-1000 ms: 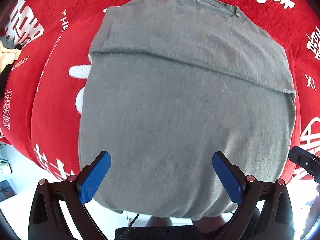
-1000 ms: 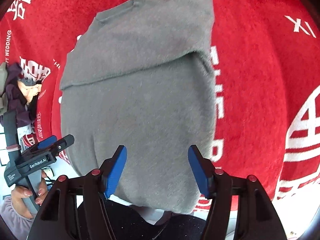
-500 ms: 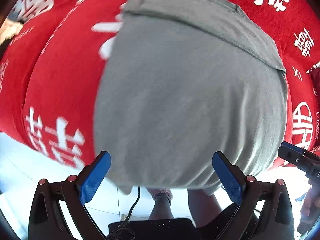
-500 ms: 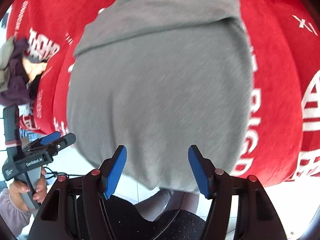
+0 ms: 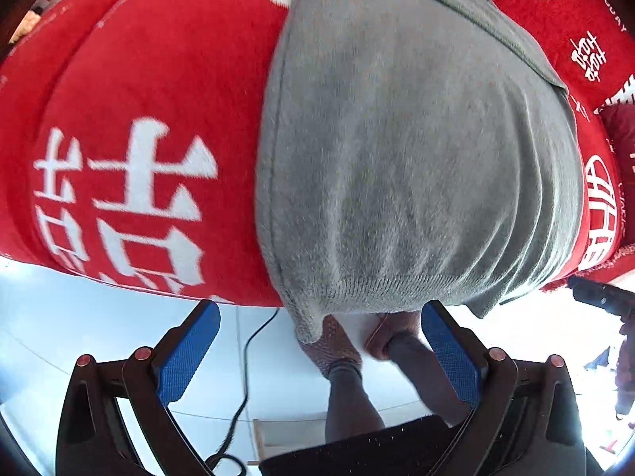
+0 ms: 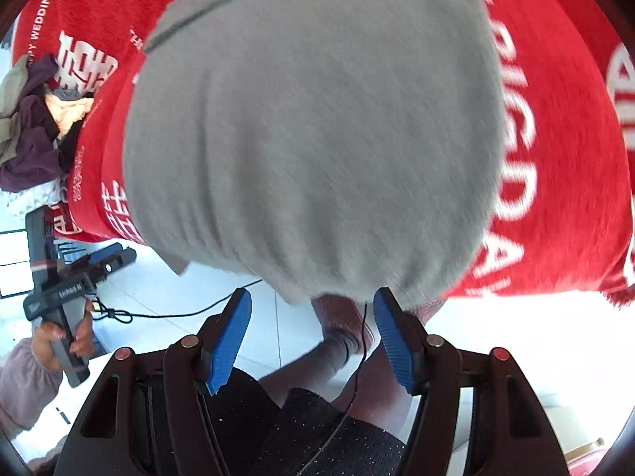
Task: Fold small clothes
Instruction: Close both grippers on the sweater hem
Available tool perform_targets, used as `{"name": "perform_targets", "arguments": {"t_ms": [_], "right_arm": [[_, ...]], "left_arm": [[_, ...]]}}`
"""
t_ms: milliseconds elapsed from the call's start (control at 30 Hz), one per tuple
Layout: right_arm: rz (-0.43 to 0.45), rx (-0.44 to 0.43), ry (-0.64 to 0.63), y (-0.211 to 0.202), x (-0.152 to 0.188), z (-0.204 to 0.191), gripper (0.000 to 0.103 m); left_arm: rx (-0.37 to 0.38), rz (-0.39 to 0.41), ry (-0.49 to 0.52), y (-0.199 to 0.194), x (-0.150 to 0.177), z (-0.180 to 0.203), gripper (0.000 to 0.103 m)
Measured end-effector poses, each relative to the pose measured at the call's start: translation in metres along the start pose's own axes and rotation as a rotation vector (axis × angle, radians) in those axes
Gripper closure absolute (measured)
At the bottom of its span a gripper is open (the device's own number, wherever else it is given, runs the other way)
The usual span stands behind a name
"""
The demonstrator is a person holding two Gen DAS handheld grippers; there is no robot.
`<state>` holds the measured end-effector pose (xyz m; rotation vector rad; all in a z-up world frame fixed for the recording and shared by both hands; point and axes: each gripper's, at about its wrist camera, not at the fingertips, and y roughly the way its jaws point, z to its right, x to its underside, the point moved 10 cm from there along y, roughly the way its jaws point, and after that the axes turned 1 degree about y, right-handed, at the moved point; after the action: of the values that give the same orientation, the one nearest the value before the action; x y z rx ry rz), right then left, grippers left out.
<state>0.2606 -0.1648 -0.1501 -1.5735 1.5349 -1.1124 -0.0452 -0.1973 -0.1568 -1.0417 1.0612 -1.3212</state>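
My left tongs [image 5: 319, 351] hang wide open with nothing between the blue pads, just past the near edge of the desk, by the sweater's left hem corner. My right tongs [image 6: 311, 337] stand open and empty too, below the hem's near edge. The grey sweater [image 5: 416, 166] lies flat on the red cloth [image 5: 131, 91] with white lettering, its hem drooping over the near edge. A heap of other clothes [image 6: 35, 119] sits at the far left.

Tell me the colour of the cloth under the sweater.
Red with white lettering; the cloth shows best in the left wrist view.
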Motion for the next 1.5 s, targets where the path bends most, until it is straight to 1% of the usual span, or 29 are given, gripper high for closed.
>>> {"name": "perform_targets", "arguments": {"t_ms": [133, 233, 333, 400, 467, 533, 600, 667, 733, 767, 867, 933, 967, 1067, 1100, 1133, 1167, 1200, 1233, 1267, 1367, 1500], "right_arm": [[-0.021, 0.027, 0.010, 0.014, 0.011, 0.032, 0.035], [-0.035, 0.017, -0.013, 0.028, 0.013, 0.050, 0.035], [-0.041, 0.008, -0.038, 0.042, 0.013, 0.060, 0.035], [-0.047, 0.000, -0.051, 0.051, 0.012, 0.064, 0.035], [-0.071, -0.024, -0.065, 0.059, 0.014, 0.063, 0.035], [-0.085, -0.031, -0.124, 0.063, 0.017, 0.058, 0.034], [-0.077, -0.066, -0.162, 0.061, 0.018, 0.050, 0.034], [-0.070, -0.100, -0.178, 0.060, 0.017, 0.041, 0.034], [-0.063, -0.151, -0.195, 0.057, 0.014, 0.032, 0.034], [-0.063, -0.165, -0.199, 0.057, 0.014, 0.031, 0.034], [-0.072, -0.190, -0.200, 0.063, 0.013, 0.029, 0.034], [-0.086, -0.215, -0.175, 0.069, 0.015, 0.029, 0.034], [-0.088, -0.225, -0.164, 0.071, 0.014, 0.028, 0.034], [-0.078, -0.272, -0.097, 0.076, 0.015, 0.026, 0.035], [-0.072, -0.295, -0.057, 0.075, 0.014, 0.027, 0.038], [-0.064, -0.325, 0.006, 0.073, 0.012, 0.029, 0.042], [-0.058, -0.337, 0.044, 0.075, 0.012, 0.030, 0.059], [-0.053, -0.343, 0.093, 0.074, 0.011, 0.035, 0.091], [-0.055, -0.348, 0.129, 0.074, 0.011, 0.038, 0.092], [-0.053, -0.352, 0.138, 0.073, 0.012, 0.037, 0.092], [-0.052, -0.348, 0.109, 0.067, 0.018, 0.029, 0.092], [-0.033, -0.401, 0.115, 0.045, 0.024, 0.012, 0.092]], "left_arm": [[0.036, -0.010, 0.013, 0.022, 0.002, 0.005, 0.001], [0.058, -0.019, 0.021, 0.037, 0.008, 0.008, 0.001], [0.086, -0.017, 0.038, 0.046, 0.011, 0.011, 0.001], [0.092, -0.018, 0.048, 0.053, 0.011, 0.014, 0.001], [0.099, -0.017, 0.049, 0.060, 0.015, 0.016, 0.001], [0.115, -0.015, 0.048, 0.067, 0.019, 0.018, 0.001], [0.151, -0.024, 0.049, 0.072, 0.024, 0.020, 0.001], [0.211, -0.016, 0.059, 0.071, 0.028, 0.031, 0.001], [0.237, -0.003, 0.081, 0.070, 0.028, 0.043, 0.001], [0.239, -0.002, 0.087, 0.071, 0.029, 0.047, 0.001], [0.215, 0.012, 0.073, 0.077, 0.031, 0.044, 0.002], [0.211, 0.017, 0.058, 0.076, 0.030, 0.041, 0.010], [0.210, 0.017, 0.047, 0.072, 0.028, 0.038, 0.012], [0.210, 0.007, 0.030, 0.071, 0.029, 0.032, 0.023], [0.213, -0.001, 0.026, 0.068, 0.027, 0.030, 0.031], [0.215, -0.010, 0.023, 0.066, 0.026, 0.027, 0.046], [0.214, -0.025, 0.024, 0.066, 0.027, 0.025, 0.056], [0.212, -0.039, 0.029, 0.068, 0.030, 0.023, 0.082], [0.218, -0.056, 0.032, 0.070, 0.032, 0.021, 0.090], [0.235, -0.057, 0.022, 0.069, 0.032, 0.020, 0.090], [0.271, -0.044, 0.009, 0.057, 0.032, 0.022, 0.091], [0.321, -0.011, 0.016, 0.031, 0.031, 0.027, 0.091]]}}
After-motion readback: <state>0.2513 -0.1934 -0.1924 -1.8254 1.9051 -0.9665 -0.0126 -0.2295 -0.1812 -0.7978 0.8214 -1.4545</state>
